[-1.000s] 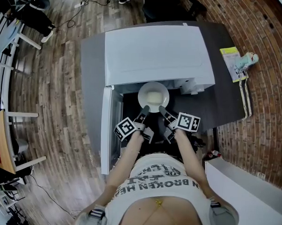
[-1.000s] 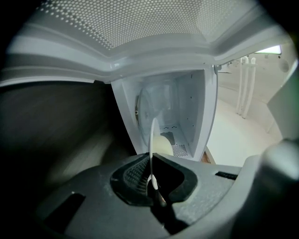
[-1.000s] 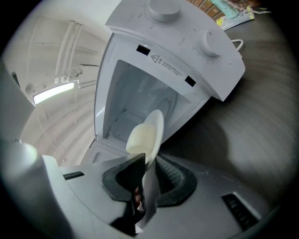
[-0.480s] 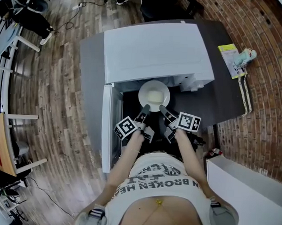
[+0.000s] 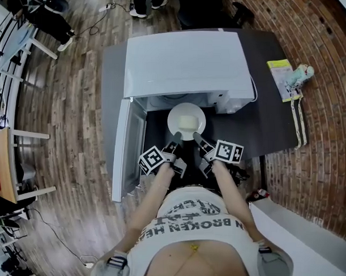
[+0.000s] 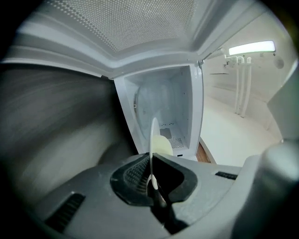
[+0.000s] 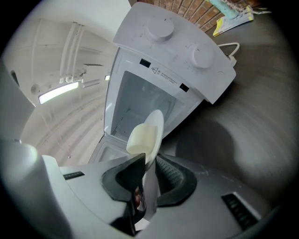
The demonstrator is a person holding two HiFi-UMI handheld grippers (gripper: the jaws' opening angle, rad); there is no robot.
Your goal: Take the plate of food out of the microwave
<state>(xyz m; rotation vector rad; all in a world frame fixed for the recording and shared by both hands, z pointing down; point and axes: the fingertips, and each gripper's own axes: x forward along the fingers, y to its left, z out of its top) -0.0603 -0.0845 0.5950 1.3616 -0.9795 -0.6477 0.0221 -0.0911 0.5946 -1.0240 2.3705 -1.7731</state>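
Note:
A white plate [image 5: 186,120] carrying a pale block of food [image 5: 188,123] hangs just in front of the open white microwave [image 5: 187,61]. My left gripper [image 5: 176,136] is shut on the plate's near left rim. My right gripper [image 5: 197,137] is shut on its near right rim. The left gripper view has the plate [image 6: 153,140] edge-on between the jaws of the left gripper [image 6: 152,179], with the empty cavity [image 6: 163,107] behind it. Seen in the right gripper view, the plate [image 7: 155,133] and the food [image 7: 139,137] rise from the right gripper [image 7: 147,175].
The microwave door [image 5: 129,147] stands swung open at the left. The microwave sits on a dark table [image 5: 275,118], which also holds a yellow booklet [image 5: 282,73] and a cable [image 5: 301,125] at its right. A white box [image 5: 305,235] stands at bottom right.
Both grippers have drawn the plate a little way out of the microwave, towards the person. Their grip on the rim looks the same.

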